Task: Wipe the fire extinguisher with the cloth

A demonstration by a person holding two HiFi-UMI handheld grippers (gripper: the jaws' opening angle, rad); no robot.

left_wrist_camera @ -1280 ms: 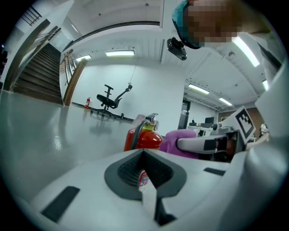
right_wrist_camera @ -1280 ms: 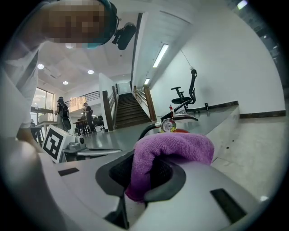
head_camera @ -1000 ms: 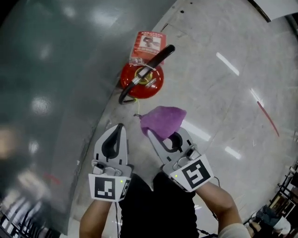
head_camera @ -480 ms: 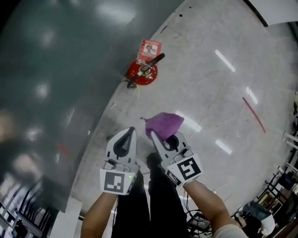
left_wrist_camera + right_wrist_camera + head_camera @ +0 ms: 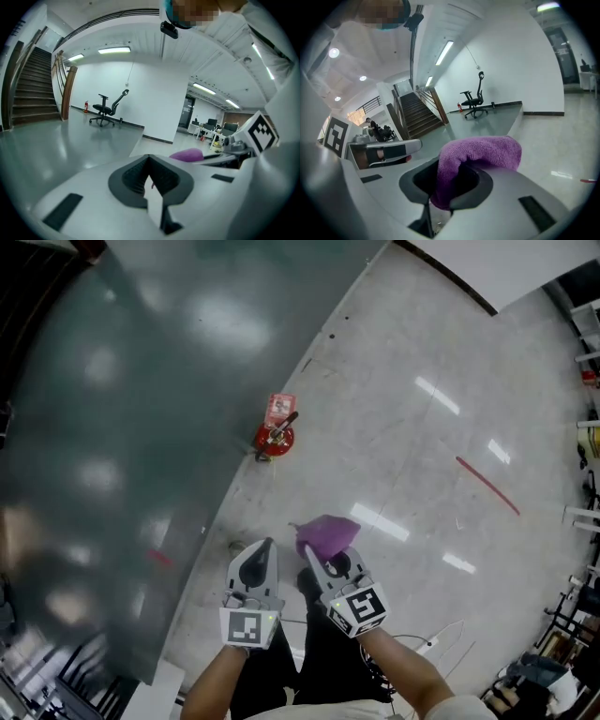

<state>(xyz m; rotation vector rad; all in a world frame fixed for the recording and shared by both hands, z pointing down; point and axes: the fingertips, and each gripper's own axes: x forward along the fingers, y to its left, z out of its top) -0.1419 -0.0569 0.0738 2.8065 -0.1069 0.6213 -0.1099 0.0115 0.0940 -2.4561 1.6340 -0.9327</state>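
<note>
The right gripper (image 5: pixel 312 555) pinches the limp, light cloth (image 5: pixel 328 531), while the left gripper (image 5: pixel 265 549), seemingly pressed together empty, could steady the rigid, likely heavy fire extinguisher (image 5: pixel 275 436) by its handle.

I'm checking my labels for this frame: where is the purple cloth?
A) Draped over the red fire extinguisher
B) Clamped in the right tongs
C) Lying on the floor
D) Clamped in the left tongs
B: the purple terry cloth is pinched in the right tongs, well apart from the red fire extinguisher.
</note>
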